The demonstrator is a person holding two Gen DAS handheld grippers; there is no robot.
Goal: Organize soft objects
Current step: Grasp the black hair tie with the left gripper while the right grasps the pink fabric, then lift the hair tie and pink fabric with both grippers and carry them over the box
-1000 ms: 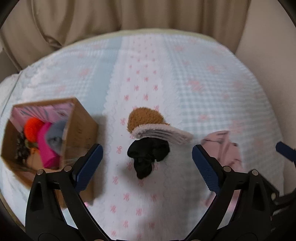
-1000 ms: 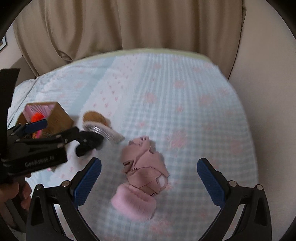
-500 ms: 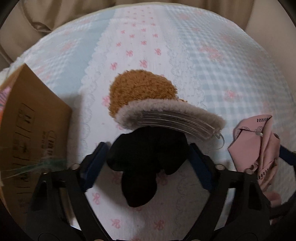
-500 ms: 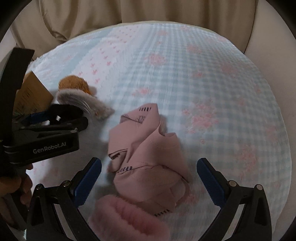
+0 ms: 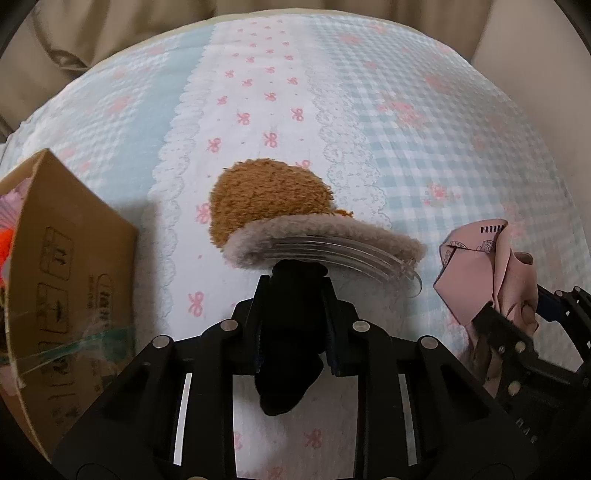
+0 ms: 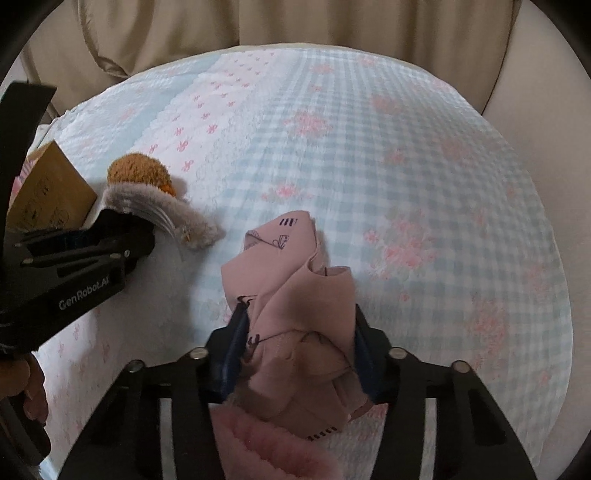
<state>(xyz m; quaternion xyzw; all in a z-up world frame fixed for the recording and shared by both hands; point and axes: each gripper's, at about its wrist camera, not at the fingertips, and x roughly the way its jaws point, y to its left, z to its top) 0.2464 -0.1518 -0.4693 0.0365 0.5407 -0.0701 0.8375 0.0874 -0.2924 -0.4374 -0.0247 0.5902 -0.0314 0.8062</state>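
Note:
My left gripper (image 5: pixel 293 291) is shut on a black soft cloth (image 5: pixel 288 354) that hangs between its fingers, just in front of a brown plush item with a grey fluffy rim (image 5: pixel 273 206). My right gripper (image 6: pixel 299 325) is shut on a crumpled pink cloth with dark print (image 6: pixel 291 295), also seen in the left wrist view (image 5: pixel 476 277). A fluffy pink item (image 6: pixel 266 443) lies under the right gripper. The brown plush item (image 6: pixel 140 173) lies left in the right wrist view, beside the left gripper body (image 6: pixel 74 266).
A cardboard box (image 5: pixel 70 280) with colourful soft items stands at the left; it also shows in the right wrist view (image 6: pixel 48 192). All lie on a blue-and-pink patterned bedspread (image 5: pixel 406 129). Beige curtains (image 6: pixel 258 26) hang behind the bed.
Both grippers moved down and forward, then closed: the left on the black cloth, the right on the pink cloth. Both were open one second ago.

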